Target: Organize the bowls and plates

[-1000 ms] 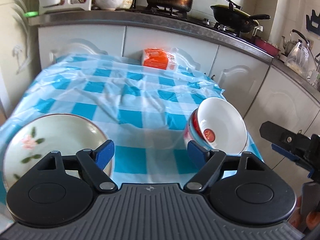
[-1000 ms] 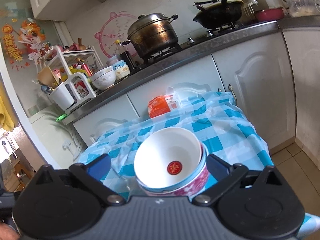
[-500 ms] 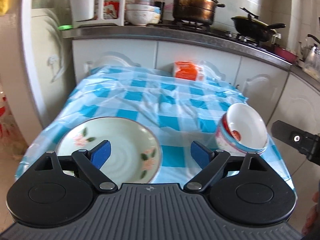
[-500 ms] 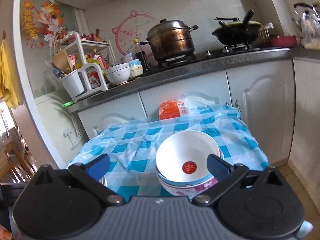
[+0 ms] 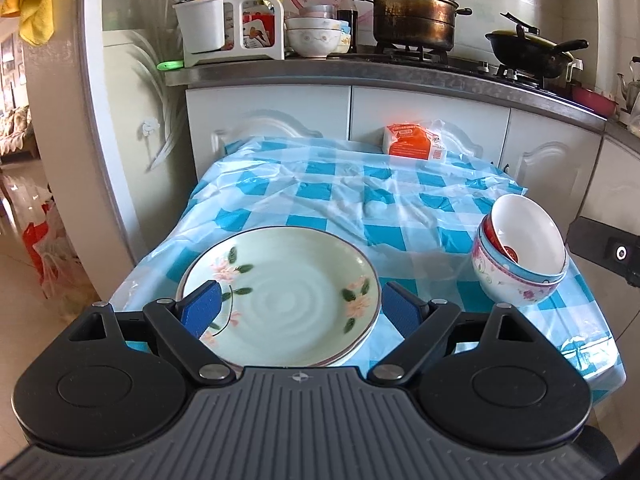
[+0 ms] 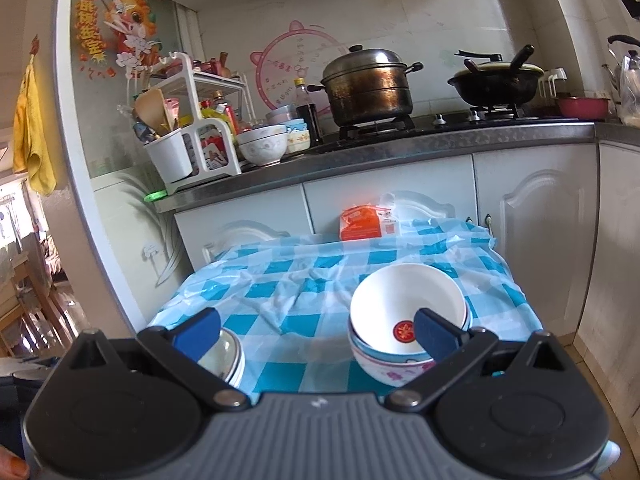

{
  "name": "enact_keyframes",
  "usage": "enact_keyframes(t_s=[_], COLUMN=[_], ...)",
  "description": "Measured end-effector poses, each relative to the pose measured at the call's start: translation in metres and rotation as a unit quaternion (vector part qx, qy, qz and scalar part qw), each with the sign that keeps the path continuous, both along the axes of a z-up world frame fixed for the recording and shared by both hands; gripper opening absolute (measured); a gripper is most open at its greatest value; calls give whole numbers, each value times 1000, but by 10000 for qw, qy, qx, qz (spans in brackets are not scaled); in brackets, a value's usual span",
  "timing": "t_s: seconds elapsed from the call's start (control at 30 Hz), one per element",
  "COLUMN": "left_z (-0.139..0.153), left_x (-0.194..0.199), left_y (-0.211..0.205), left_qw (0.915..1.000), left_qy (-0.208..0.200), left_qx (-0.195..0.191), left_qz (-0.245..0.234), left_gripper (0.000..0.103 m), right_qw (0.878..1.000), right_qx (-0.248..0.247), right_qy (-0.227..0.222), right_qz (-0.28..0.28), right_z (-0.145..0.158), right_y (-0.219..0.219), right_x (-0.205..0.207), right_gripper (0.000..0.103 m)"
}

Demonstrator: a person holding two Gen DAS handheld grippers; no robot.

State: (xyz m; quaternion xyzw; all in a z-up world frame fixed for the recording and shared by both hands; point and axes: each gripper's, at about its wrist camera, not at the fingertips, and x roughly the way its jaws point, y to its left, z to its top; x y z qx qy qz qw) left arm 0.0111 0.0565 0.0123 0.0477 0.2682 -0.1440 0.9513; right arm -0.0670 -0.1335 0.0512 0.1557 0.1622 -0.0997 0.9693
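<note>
A stack of pale green flowered plates (image 5: 280, 292) lies at the near left of the blue-checked table (image 5: 360, 200). A tilted stack of bowls (image 5: 520, 256), white one on top, sits at the near right edge. My left gripper (image 5: 302, 312) is open and empty, hovering just in front of and above the plates. My right gripper (image 6: 316, 334) is open and empty, held back from the table; the bowls (image 6: 404, 324) show by its right finger and the plates' edge (image 6: 228, 354) shows by its left finger.
An orange packet (image 5: 412, 142) lies at the table's far edge against white cabinets. The counter behind holds a utensil rack (image 5: 228, 24), stacked bowls (image 5: 316, 36), a steamer pot (image 5: 412, 12) and a wok (image 5: 528, 52). The floor drops off left and right of the table.
Both grippers have pulled back and up from the table. The left view has swung left, bringing the plates between its fingers. The right gripper has drawn away from the bowls.
</note>
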Motion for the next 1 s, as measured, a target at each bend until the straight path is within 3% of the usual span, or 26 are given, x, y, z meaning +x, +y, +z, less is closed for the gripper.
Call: enact_keyframes(t_s=[0.33,1.0], left_z=[2,-4], left_x=[-13,-12], left_y=[5,4], left_qw=[10000,10000], left_qy=[-67,32], left_qx=[-24,-12], left_qz=[22,-55], left_gripper=[103,103], right_qw=[9999,9997], right_qx=[-110,-95], right_qy=[96,235], right_qz=[71,-9], right_z=[3,-12], right_y=[19,17], right_x=[-6,-7], right_gripper=[102,102])
